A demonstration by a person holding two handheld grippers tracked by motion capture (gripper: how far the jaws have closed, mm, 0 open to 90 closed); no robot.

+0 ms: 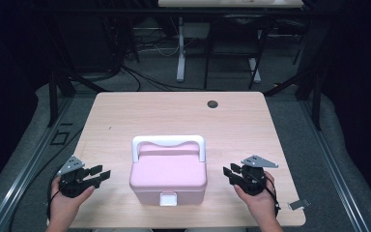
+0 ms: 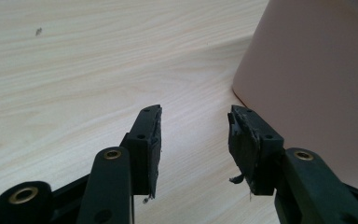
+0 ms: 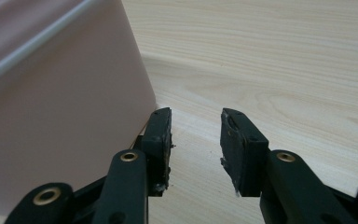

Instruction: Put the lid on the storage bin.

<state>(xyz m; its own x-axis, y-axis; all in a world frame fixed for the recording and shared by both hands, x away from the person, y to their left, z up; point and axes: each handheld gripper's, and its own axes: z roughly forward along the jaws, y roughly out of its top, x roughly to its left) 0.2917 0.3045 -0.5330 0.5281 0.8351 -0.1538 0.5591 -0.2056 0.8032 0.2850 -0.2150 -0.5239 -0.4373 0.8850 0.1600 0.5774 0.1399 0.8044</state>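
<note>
High view: rigid pink plastic box (image 1: pixel 168 178) with white handle (image 1: pixel 168 143), probably light, slick-walled; left gripper (image 1: pixel 98 175) and right gripper (image 1: pixel 228 174) fingers released, empty; grip the handle.

My left gripper (image 1: pixel 98 175) low by the table's (image 1: pixel 125 116) left edge, jaws apart with nothing in them, my right gripper (image 1: pixel 228 173) the same on the other side, pink box (image 1: pixel 168 176) with a white handle (image 1: pixel 168 141) between them, small dark hole (image 1: pixel 213 104) far back
</note>
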